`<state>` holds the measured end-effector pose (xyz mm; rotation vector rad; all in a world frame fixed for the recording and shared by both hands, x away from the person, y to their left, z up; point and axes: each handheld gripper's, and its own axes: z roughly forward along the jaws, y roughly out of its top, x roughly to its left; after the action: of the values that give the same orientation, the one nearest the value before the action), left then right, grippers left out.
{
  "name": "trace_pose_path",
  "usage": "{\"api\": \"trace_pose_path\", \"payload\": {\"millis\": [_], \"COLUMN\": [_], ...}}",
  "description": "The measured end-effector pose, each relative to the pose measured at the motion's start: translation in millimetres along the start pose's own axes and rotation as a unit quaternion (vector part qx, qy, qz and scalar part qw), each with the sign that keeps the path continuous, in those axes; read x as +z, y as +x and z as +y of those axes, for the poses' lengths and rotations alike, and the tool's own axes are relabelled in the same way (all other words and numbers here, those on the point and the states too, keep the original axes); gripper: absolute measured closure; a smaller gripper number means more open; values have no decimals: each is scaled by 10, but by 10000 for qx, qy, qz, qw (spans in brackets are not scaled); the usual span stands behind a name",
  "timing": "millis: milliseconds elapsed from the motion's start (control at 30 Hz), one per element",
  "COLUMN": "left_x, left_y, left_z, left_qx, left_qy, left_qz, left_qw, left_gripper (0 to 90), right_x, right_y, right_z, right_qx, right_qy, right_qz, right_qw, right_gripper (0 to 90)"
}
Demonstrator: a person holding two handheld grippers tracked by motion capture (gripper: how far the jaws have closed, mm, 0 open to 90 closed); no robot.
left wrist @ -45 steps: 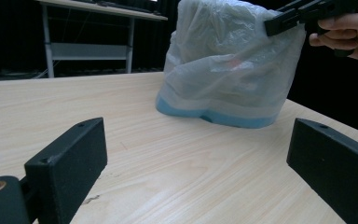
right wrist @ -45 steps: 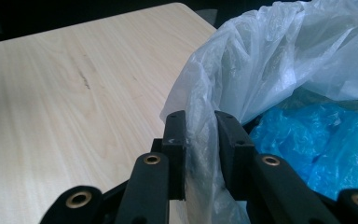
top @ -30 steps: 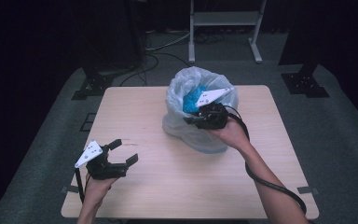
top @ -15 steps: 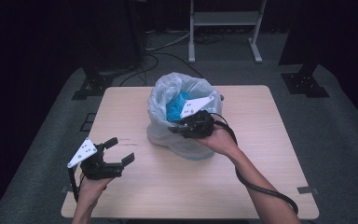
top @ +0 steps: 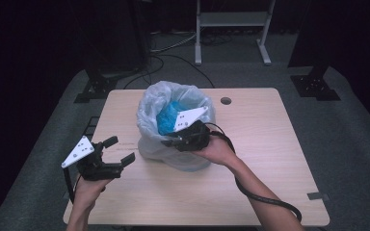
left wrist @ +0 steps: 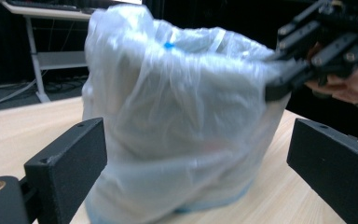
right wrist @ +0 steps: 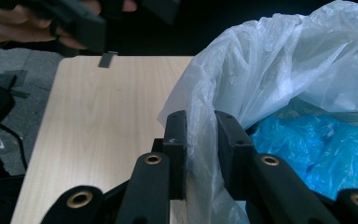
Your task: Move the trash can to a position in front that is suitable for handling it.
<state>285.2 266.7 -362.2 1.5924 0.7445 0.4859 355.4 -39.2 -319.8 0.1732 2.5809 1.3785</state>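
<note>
A translucent white plastic bag [top: 188, 161] stands on the table, its mouth open upward and something crumpled and blue [top: 166, 118] inside. My right gripper [top: 166, 142] is shut on the bag's near rim; in the right gripper view the film [right wrist: 279, 60] is pinched between the two jaws [right wrist: 200, 126], with the blue stuff [right wrist: 307, 140] just beyond. My left gripper [top: 120, 149] hovers open to the left of the bag, apart from it. In the left gripper view the bag [left wrist: 177, 116] stands between and beyond the spread jaws [left wrist: 200, 158], and the right gripper [left wrist: 279, 79] holds its upper right edge.
The wooden table [top: 270, 144] has a round cable hole [top: 225, 100] near its far edge and a strip of tape [top: 316, 196] at the right front. A metal rack [top: 231, 19], stand feet [top: 313, 86] and cables lie on the dark floor behind.
The right gripper has dragged the bag leftward and nearer across the table. The left gripper has risen a little and stays open.
</note>
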Motion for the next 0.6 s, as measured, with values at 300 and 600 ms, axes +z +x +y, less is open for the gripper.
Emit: {"api": "trace_pose_path", "payload": {"millis": [300,600], "left_x": [10,87], "left_y": [9,73], "left_z": [251,348], "left_qx": [94,38], "left_qy": [68,180], "left_qz": [109,302], "left_qw": [9999,9994], "left_gripper": [35,35], "right_x": [92,145], "right_y": [192,391], "right_z": [82,149], "right_qx": [-191,-466], "right_qy": [-124,-165], "right_qz": [352,667], "right_qw": [9991,9965], "right_gripper": [751,751]}}
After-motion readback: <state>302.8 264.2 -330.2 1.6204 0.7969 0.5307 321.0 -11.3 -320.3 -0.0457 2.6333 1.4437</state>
